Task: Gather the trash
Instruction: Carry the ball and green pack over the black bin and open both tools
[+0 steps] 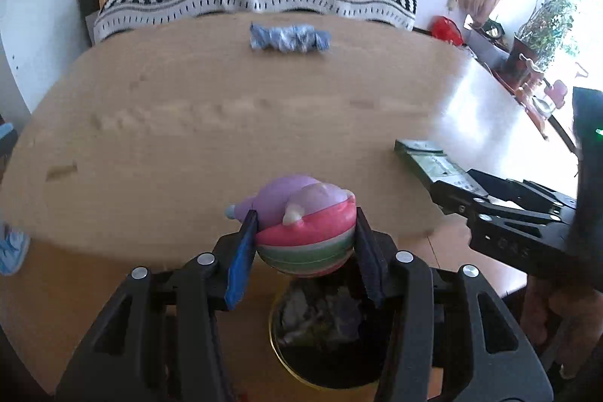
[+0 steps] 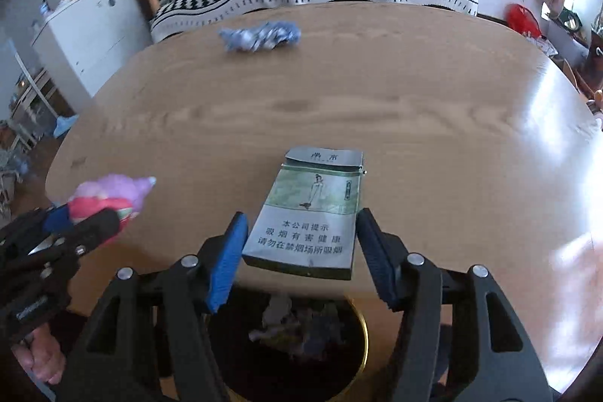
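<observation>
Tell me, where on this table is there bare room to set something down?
The wide middle of the table is bare, between the blue wrapper at the far edge and the cigarette pack near the front. The front edge is crowded: both grippers, the toy, and the bin below.

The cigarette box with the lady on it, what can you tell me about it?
The flat grey-green cardboard cigarette box has a drawn standing lady, a hinged lid at its far end and rows of printed warning characters. It is between the right gripper's blue and black pads, which press its two long sides, above the round wooden table's near edge and a dark gold-rimmed bin.
</observation>
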Available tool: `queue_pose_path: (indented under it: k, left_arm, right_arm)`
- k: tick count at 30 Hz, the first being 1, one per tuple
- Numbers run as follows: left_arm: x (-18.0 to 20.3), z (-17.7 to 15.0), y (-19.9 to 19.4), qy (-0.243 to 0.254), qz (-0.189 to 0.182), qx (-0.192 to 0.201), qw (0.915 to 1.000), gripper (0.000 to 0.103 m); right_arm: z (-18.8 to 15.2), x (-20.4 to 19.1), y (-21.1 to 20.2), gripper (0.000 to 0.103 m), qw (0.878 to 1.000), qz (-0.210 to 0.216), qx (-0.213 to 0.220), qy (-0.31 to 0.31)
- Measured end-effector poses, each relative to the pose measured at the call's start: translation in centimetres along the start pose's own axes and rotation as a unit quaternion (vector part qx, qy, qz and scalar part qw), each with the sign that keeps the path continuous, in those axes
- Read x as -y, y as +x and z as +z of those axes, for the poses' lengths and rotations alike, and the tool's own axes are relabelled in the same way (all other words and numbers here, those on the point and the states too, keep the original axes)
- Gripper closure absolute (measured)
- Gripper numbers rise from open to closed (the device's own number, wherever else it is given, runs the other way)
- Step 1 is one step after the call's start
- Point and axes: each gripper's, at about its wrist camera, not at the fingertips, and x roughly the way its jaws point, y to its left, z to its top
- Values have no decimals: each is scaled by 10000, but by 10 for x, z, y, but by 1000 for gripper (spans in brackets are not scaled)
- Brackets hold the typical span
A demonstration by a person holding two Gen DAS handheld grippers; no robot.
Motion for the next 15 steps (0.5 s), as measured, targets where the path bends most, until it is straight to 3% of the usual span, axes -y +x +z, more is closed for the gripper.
queue_pose_path:
  k: [8, 15]
  left_arm:
    - [13, -55, -15, 196, 97, -1, 9998, 55]
    - [18, -73, -20, 294, -22, 13, 9996, 55]
  right_arm:
    - [-55, -8, -35, 44, 9999, 116, 45, -18]
    - [-88, -12, -42, 45, 9995, 267, -184, 20]
